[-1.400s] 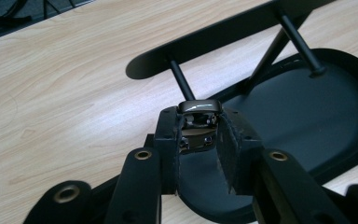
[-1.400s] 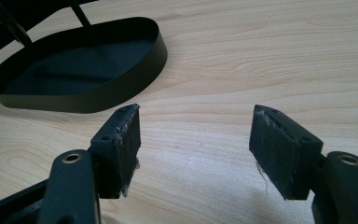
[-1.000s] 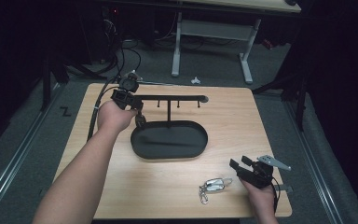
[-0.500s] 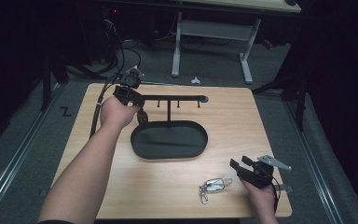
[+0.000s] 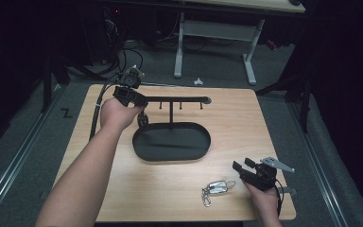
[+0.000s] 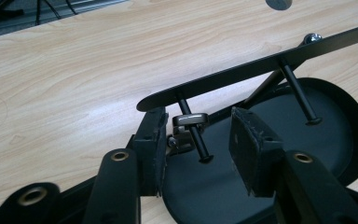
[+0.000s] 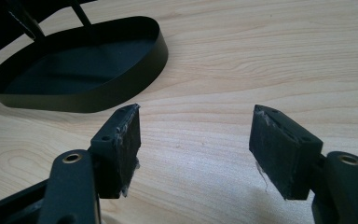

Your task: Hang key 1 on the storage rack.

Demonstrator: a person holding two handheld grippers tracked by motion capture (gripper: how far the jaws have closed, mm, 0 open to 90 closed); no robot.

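A black stand has an oval tray point(image 5: 189, 150) as its base and a horizontal bar point(image 5: 179, 100) with pegs hanging under it. My left gripper point(image 5: 141, 108) is at the bar's left end. In the left gripper view its jaws point(image 6: 198, 126) have just been opening. A small dark metal clip point(image 6: 189, 122) hangs on the leftmost peg between them, and the right pad point(image 6: 249, 144) stands clear of it. My right gripper point(image 5: 242, 164) rests open at the table's front right, just right of a silver key bunch point(image 5: 215, 188). Nothing lies between its pads point(image 7: 196, 135).
The wooden table point(image 5: 246, 127) has its front edge just below the keys. Two more pegs point(image 6: 303, 100) hang farther along the bar point(image 6: 261, 65). The tray's rim point(image 7: 121, 93) lies ahead and left of my right gripper. A white desk frame point(image 5: 217, 33) stands on the floor behind.
Both hands stay where they were. The key bunch has not moved.
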